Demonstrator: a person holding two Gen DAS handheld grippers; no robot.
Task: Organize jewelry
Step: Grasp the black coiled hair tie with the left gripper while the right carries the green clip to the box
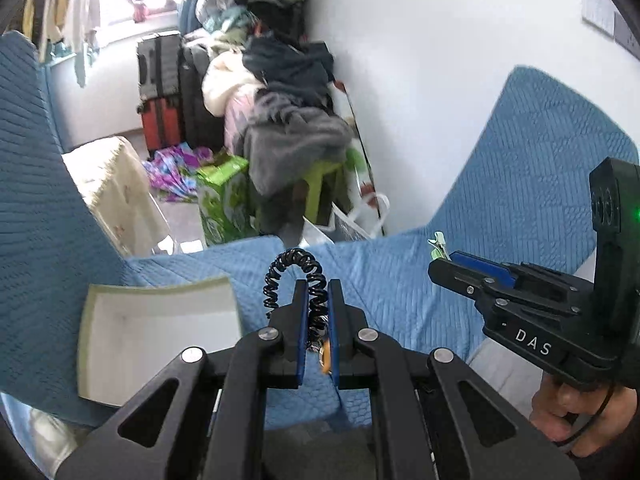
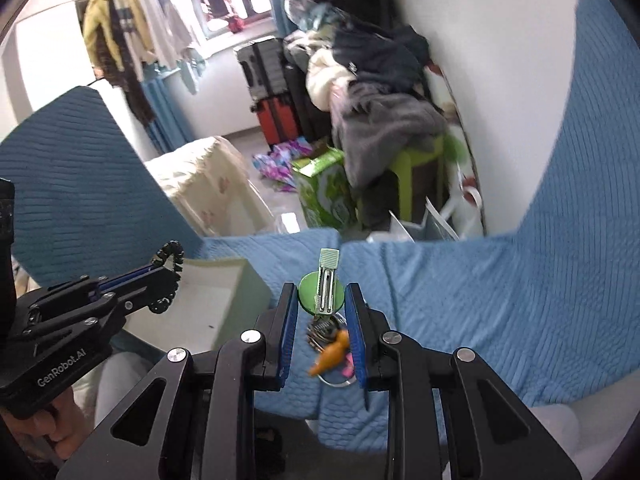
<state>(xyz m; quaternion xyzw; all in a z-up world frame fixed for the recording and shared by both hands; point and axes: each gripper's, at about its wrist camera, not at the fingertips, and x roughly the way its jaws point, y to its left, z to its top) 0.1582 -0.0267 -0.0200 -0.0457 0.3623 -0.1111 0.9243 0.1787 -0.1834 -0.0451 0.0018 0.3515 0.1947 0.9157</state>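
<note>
My left gripper (image 1: 318, 294) is shut on a black spiral coil band (image 1: 294, 280), which loops up out of the fingers; it also shows in the right wrist view (image 2: 168, 276) over the box. My right gripper (image 2: 322, 296) is shut on a green round hair clip (image 2: 323, 294) with a pale green metal clip on it. In the left wrist view the right gripper (image 1: 440, 264) shows from the side with the clip's tip (image 1: 437, 240) sticking out. An orange charm and metal rings (image 2: 330, 354) lie on the blue quilt under the right gripper. An open white box (image 1: 160, 336) sits left.
A blue quilted cover (image 1: 400, 280) lies over the bed; its far edge drops to the floor. Beyond stand a green stool with piled clothes (image 1: 296, 140), a green carton (image 1: 224, 200), suitcases (image 1: 168, 96) and a white wall on the right.
</note>
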